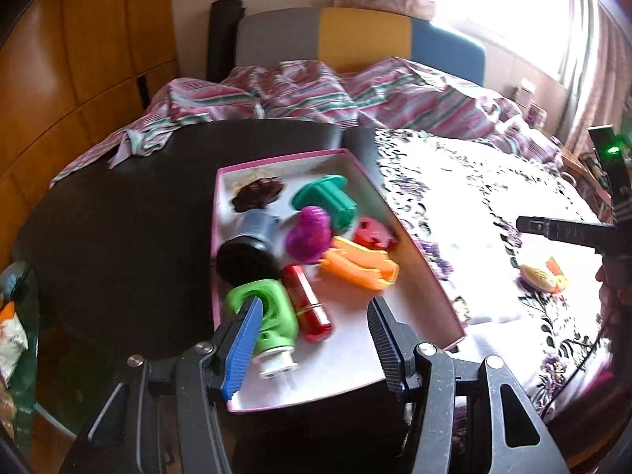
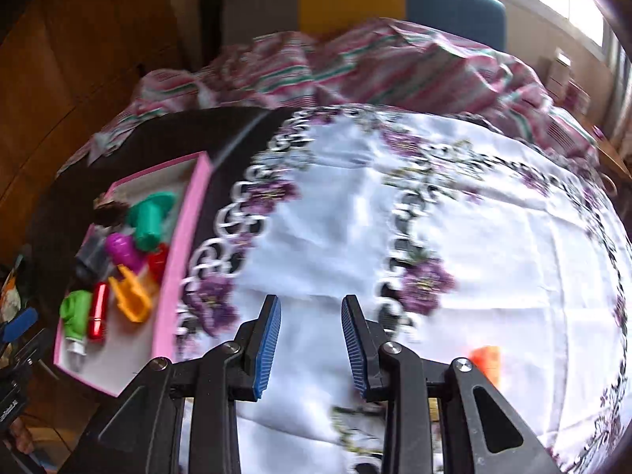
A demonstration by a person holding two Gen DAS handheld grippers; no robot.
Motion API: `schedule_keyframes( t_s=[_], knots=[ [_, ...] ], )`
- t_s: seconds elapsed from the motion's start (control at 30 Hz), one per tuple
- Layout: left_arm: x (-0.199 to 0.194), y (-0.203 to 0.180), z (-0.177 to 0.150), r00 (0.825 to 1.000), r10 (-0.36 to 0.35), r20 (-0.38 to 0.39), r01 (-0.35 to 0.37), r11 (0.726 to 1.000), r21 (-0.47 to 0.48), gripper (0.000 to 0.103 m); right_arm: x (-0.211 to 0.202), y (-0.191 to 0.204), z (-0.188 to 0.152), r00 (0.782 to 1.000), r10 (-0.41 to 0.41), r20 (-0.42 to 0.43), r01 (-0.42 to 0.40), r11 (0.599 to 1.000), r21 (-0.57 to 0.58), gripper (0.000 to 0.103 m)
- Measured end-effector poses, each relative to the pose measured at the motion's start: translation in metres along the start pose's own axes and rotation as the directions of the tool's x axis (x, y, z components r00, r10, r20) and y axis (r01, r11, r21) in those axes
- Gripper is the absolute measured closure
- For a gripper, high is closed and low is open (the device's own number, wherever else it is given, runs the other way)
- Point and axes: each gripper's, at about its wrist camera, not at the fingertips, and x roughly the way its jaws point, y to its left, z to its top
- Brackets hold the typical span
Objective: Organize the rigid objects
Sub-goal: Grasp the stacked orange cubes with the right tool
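Note:
A pink-walled box point(image 1: 410, 245) on the dark table holds several toys: a green tube-like piece point(image 1: 276, 316), a red cylinder point(image 1: 308, 304), an orange piece point(image 1: 359, 266), a purple duck point(image 1: 308, 233), a teal piece point(image 1: 328, 197) and a red piece point(image 1: 373, 233). My left gripper point(image 1: 314, 328) hovers open over the box's near end, with nothing between its fingers. A yellow and orange toy point(image 1: 543, 276) lies on the white cloth to the right. My right gripper point(image 2: 311, 308) stands open and empty over that cloth. An orange object point(image 2: 488, 359) shows just right of it, partly hidden.
A white floral tablecloth point(image 2: 355, 217) covers the right part of the round dark table point(image 1: 118, 229). A black and grey object point(image 1: 249, 249) and a brown flower shape point(image 1: 258, 193) also lie in the box. A striped bedspread point(image 1: 316, 91) lies beyond the table, with wooden cabinets at left.

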Motion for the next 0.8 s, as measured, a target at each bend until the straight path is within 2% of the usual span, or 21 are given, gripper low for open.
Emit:
schedule_keyframes(
  t_s=[0.3, 0.37, 0.47, 0.63, 0.8],
  knots=[
    [0.006, -0.04, 0.009, 0.999, -0.049, -0.009, 0.049, 0.995, 0.084, 0.046, -0.002, -0.08, -0.006, 0.996, -0.087, 0.01, 0.084, 0.984, 0.157, 0.071],
    [0.008, -0.048, 0.011, 0.998, -0.06, -0.015, 0.061, 0.993, 0.101, 0.046, 0.0, -0.098, -0.01, 0.995, -0.095, 0.015, 0.09, 0.971, 0.221, 0.071],
    [0.013, -0.064, 0.014, 0.997, -0.07, -0.018, 0.072, 0.988, 0.137, 0.046, 0.008, -0.121, -0.014, 0.994, -0.104, -0.029, 0.107, 0.941, 0.32, 0.071],
    [0.023, -0.093, 0.019, 0.992, -0.118, -0.038, 0.123, 0.976, 0.179, 0.046, 0.004, -0.142, -0.016, 0.997, -0.069, -0.016, 0.069, 0.903, 0.424, 0.071],
    [0.036, -0.126, 0.021, 0.982, -0.171, -0.083, 0.185, 0.957, 0.223, 0.046, 0.003, -0.146, -0.018, 0.998, -0.058, -0.021, 0.061, 0.892, 0.447, 0.071]
  ],
)
